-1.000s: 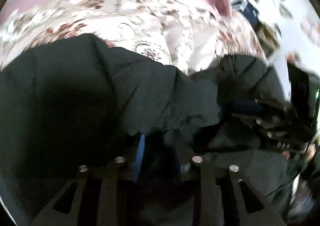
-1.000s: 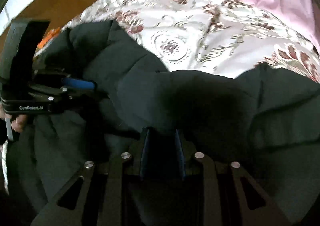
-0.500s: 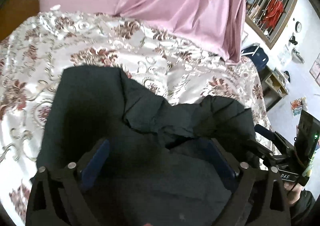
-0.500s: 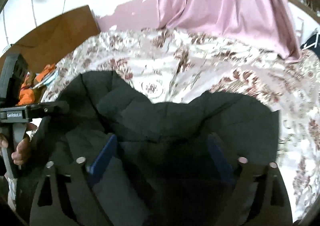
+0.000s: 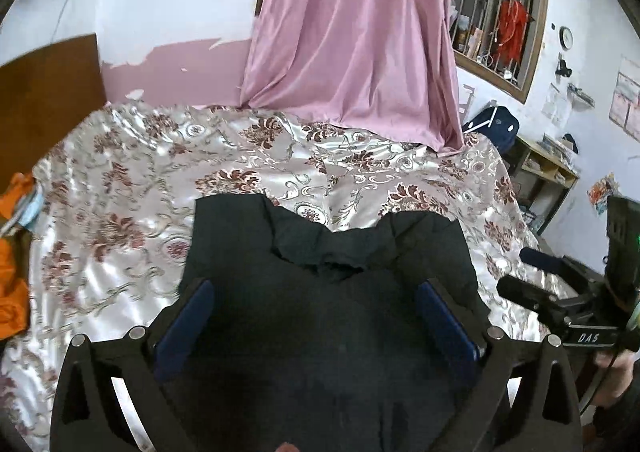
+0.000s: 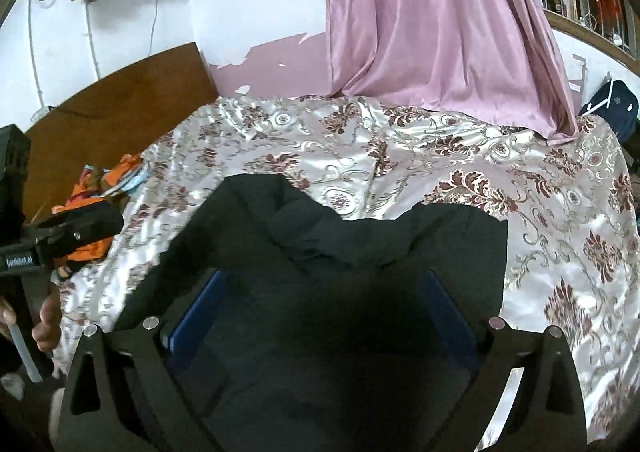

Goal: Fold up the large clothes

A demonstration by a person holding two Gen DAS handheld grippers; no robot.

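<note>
Left wrist view: both claws [image 5: 316, 316] [image 6: 320, 312] just released, dark jacket [image 5: 332, 260] below on floral bedspread [image 5: 120, 188].

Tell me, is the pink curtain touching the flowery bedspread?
Touching. The left wrist view shows the pink curtain's hem resting on the flowery bedspread.

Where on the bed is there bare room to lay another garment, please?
Bedspread is free between the dark jacket and the pink curtain, and on the jacket's far right. The headboard-side edge is crowded with orange clothes.
</note>
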